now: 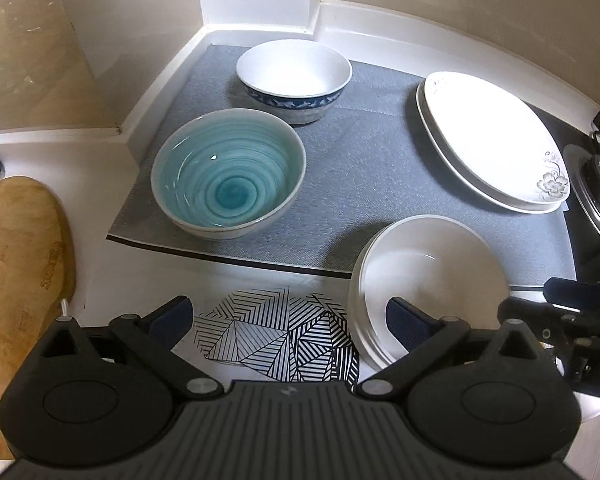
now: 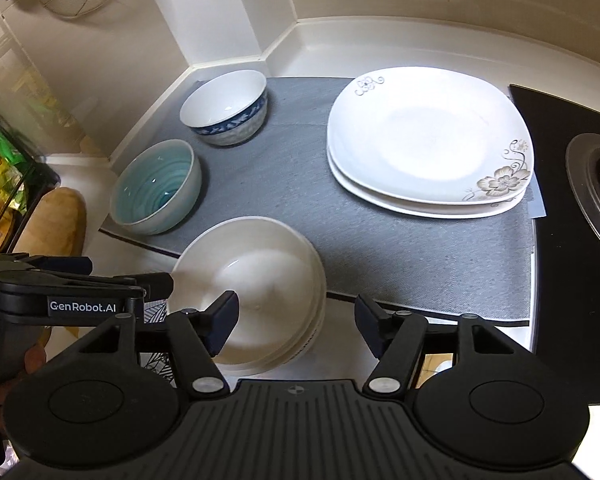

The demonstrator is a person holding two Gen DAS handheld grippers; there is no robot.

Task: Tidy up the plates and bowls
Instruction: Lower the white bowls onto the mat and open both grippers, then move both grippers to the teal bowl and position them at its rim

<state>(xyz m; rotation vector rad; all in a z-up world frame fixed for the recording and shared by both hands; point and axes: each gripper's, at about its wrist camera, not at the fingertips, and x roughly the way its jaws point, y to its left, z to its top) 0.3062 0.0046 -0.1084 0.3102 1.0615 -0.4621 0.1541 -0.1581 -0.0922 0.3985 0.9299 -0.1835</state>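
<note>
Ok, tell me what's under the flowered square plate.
Under the flowered square plate lies a second white plate of the same shape; only its near rim shows. Both sit on the grey mat. Whether the lower plate has a pattern is hidden.

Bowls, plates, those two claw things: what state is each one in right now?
Teal bowl: upright, empty, on the grey mat.
Blue-patterned bowl: upright, empty, behind the teal one.
White deep dishes: stacked, at the mat's front edge.
Flower plates: two stacked, flat.
Left gripper: open, empty.
Right gripper: open, over the white stack, holding nothing.
</note>
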